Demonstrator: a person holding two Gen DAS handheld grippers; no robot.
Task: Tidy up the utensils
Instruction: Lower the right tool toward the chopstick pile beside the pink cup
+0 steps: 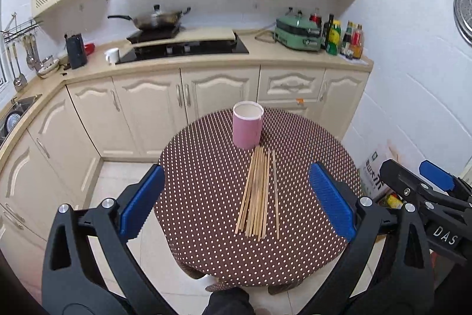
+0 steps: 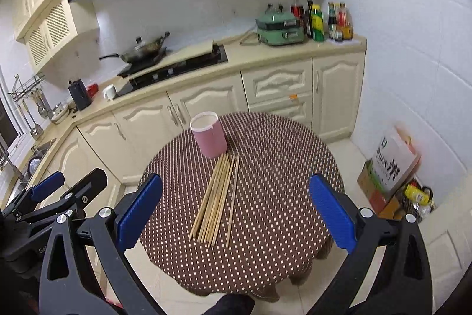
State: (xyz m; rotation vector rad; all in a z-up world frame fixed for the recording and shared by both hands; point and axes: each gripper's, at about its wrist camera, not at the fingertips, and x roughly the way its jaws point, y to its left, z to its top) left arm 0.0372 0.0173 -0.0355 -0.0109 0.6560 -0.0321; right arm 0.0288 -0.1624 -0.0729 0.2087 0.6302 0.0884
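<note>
Several wooden chopsticks (image 1: 258, 194) lie in a loose bundle on a round table with a brown polka-dot cloth (image 1: 206, 167); they also show in the right wrist view (image 2: 216, 200). An empty pink cylindrical holder (image 1: 247, 128) stands upright just behind their far ends, also in the right wrist view (image 2: 209, 138). My left gripper (image 1: 236, 200) is open and empty, held above the table's near side. My right gripper (image 2: 236, 208) is open and empty too, beside the left one, which shows at the left edge (image 2: 59, 197).
Cream kitchen cabinets and a counter (image 1: 206, 61) run behind the table, with a stove, a wok (image 1: 156, 18), a green appliance (image 1: 298, 33) and bottles. A sink (image 1: 17, 111) is at the left. Boxes and a bag (image 2: 392, 167) stand on the floor at the right.
</note>
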